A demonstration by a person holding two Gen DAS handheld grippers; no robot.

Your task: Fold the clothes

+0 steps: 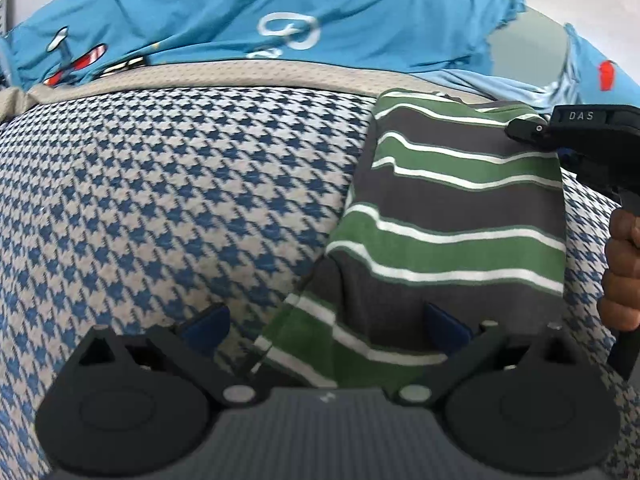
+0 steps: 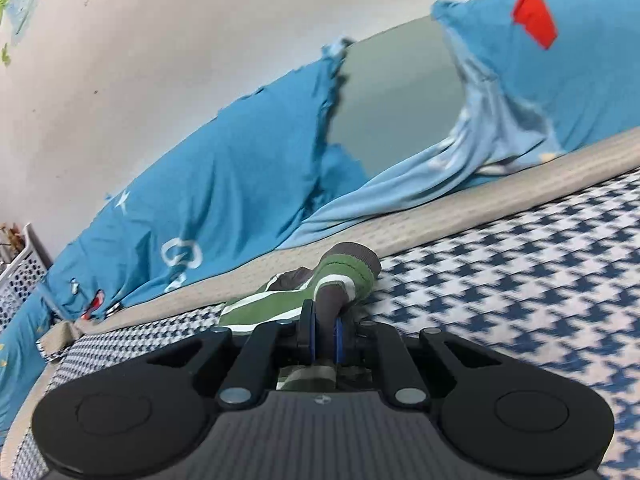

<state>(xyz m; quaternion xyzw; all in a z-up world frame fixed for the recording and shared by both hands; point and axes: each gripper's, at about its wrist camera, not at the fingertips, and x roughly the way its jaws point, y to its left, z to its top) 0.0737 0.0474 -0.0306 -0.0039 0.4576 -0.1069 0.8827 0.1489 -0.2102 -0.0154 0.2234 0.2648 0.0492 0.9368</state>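
Left wrist view: a striped shirt (image 1: pixel 460 216), in green, grey and white bands, lies on a houndstooth bed cover (image 1: pixel 160 200) in the right half of the frame. It shows as a narrow panel with straight side edges, and one layer appears doubled over another at its lower left. The left gripper (image 1: pixel 324 328) stands with its jaws wide apart and holds nothing; the right blue pad sits over the shirt's lower part, the left pad over the bare cover. At the upper right edge of the panel the right gripper (image 1: pixel 528 128) meets the shirt's far corner, with the person's hand (image 1: pixel 620 268) on its handle below. Blue pillows (image 1: pixel 280 12) line the top of the frame.

Right wrist view: the right gripper (image 2: pixel 325 336) is closed narrow on a bunched bit of the shirt (image 2: pixel 340 280), pinched between the blue pads (image 2: pixel 309 336) at centre frame. The cloth rises in a soft hump beyond the jaws (the hem or cuff stitching shows there). The cover blurs at lower right; a white basket (image 2: pixel 24 272) sits at the far left.

Handling, as a judgement: the shirt is light, limp knit and will sag and drag wherever unsupported; it is neither fragile nor slippery. The sound places to take hold are corners and stitched edges, gripping both layers together so the doubled panel does not slide apart.
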